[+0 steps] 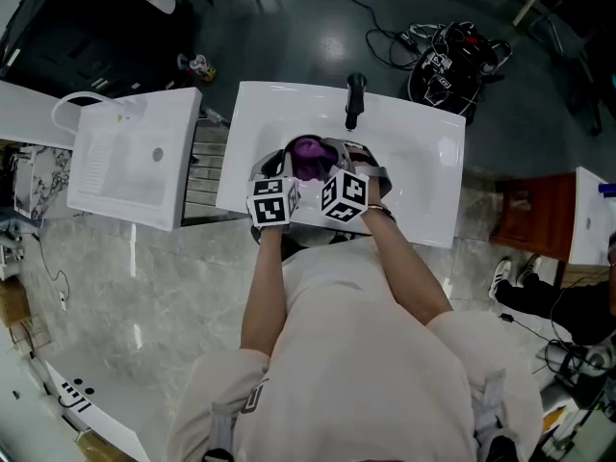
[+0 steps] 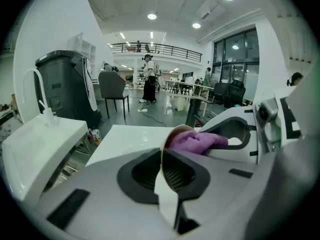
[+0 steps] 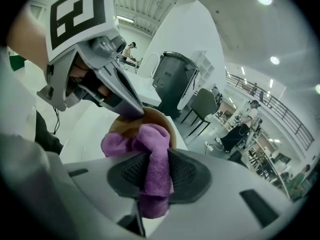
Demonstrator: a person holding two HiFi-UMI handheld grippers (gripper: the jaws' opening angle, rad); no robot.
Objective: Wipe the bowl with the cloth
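Note:
A brown bowl (image 3: 155, 118) is held tilted above the white sink (image 1: 423, 162). My left gripper (image 2: 167, 171) is shut on its thin rim (image 2: 164, 149), seen edge-on in the left gripper view. My right gripper (image 3: 152, 176) is shut on a purple cloth (image 3: 150, 149), whose bunched end is pressed inside the bowl. In the head view both grippers (image 1: 308, 195) meet over the basin, with the purple cloth (image 1: 308, 154) showing between them. The cloth (image 2: 192, 141) also shows past the bowl in the left gripper view.
A black faucet (image 1: 354, 99) stands at the back of the sink. A second white basin unit (image 1: 135, 157) sits to the left. Cables and black gear (image 1: 452, 61) lie on the floor beyond; a dark bin (image 2: 65, 86) stands at the left.

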